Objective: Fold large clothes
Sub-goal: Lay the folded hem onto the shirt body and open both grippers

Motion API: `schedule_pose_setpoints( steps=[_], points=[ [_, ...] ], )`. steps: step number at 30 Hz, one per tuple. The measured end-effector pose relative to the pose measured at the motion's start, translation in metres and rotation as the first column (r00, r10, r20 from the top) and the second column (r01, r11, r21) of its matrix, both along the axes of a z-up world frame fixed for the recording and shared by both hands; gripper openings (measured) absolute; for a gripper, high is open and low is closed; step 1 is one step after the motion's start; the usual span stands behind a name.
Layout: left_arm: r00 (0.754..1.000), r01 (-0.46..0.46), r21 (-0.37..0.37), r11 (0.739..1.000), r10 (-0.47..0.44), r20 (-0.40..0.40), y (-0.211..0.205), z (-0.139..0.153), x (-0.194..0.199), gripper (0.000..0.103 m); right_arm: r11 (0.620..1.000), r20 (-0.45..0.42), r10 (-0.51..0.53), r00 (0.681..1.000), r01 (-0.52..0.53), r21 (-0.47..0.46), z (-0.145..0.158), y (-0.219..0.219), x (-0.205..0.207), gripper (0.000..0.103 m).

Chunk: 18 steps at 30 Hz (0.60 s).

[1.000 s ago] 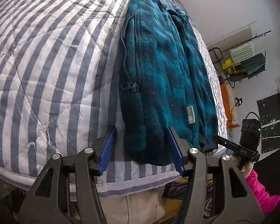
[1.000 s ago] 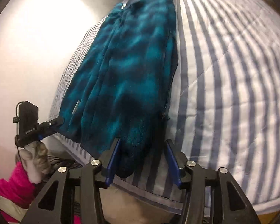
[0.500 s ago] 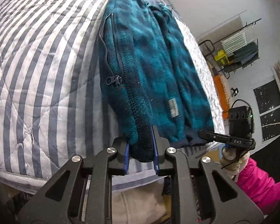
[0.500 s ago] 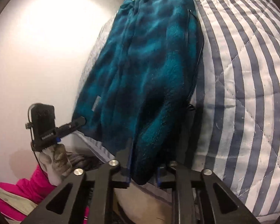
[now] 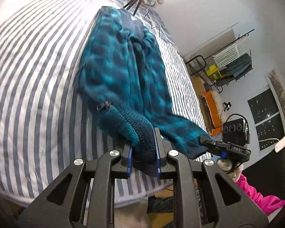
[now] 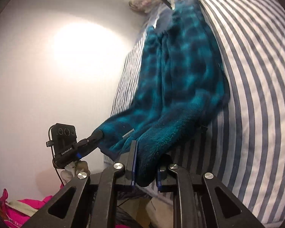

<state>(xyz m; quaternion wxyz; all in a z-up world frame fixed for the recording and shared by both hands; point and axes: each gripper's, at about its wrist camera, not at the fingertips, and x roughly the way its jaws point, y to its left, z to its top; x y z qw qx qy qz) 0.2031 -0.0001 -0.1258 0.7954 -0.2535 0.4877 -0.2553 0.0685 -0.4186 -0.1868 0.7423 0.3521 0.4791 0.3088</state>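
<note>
The bed [image 5: 34, 87] fills most of both views, covered with a blue-and-white striped quilt [image 6: 260, 95] stitched in diagonal lines. A white wall stands along its far side in the right wrist view, lit by a bright lamp overhead.

The teal fleece jacket [image 5: 123, 79] lies lengthwise on the quilt, collar end far, hem end near, close to the bed's near edge. It is folded along its length, with a sleeve lying on top. Its near hem is raised off the quilt at two corners. A zip pull [image 5: 102, 106] shows on the jacket's left edge, and a small white label [image 6: 128, 133] on the hem's other side.

The left tongs [image 5: 143, 150] are closed down on the dark hem corner, fleece pinched between the blue pads. The right tongs [image 6: 145, 168] are closing, and their pads already press on the other hem corner, with thick fleece bunched between them. Each tool appears in the other's view, gripping its corner at the hem.

At the far right of the left wrist view, a metal rack [image 5: 231, 64] carries folded items, with an orange bin [image 5: 211, 110] nearer. A pink sleeve [image 5: 256, 195] shows low at the frame's right.
</note>
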Motion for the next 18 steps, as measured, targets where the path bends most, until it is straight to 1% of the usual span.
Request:
schedule_pose_setpoints(
  steps=[4,7,11,14,18],
  points=[
    [0.999,-0.011,0.026,1.0,0.01,0.039,-0.007,0.018,0.031,0.016,0.999,0.032,-0.041,0.999,0.042,-0.016,0.016,-0.003,0.024,0.014],
    [0.999,-0.02,0.036,0.999,0.018,0.049,-0.009,0.021,0.055,0.016,0.996,0.048,-0.07,0.996,0.072,-0.055,0.023,0.0,0.051,0.014],
    [0.997,-0.073,0.035,0.997,0.073,0.016,-0.008,0.01,0.091,0.016,0.99,0.041,-0.108,0.993,0.111,-0.091,0.021,0.001,0.086,0.013],
    [0.995,-0.1,0.044,0.994,0.101,-0.016,-0.009,-0.003,0.115,0.016,0.984,0.025,-0.125,0.992,0.127,-0.127,0.012,0.004,0.112,0.013],
    [0.99,-0.122,0.063,0.99,0.127,-0.066,-0.013,-0.029,0.143,0.016,0.975,-0.025,-0.148,0.989,0.142,-0.17,-0.005,0.011,0.142,0.013]
  ],
)
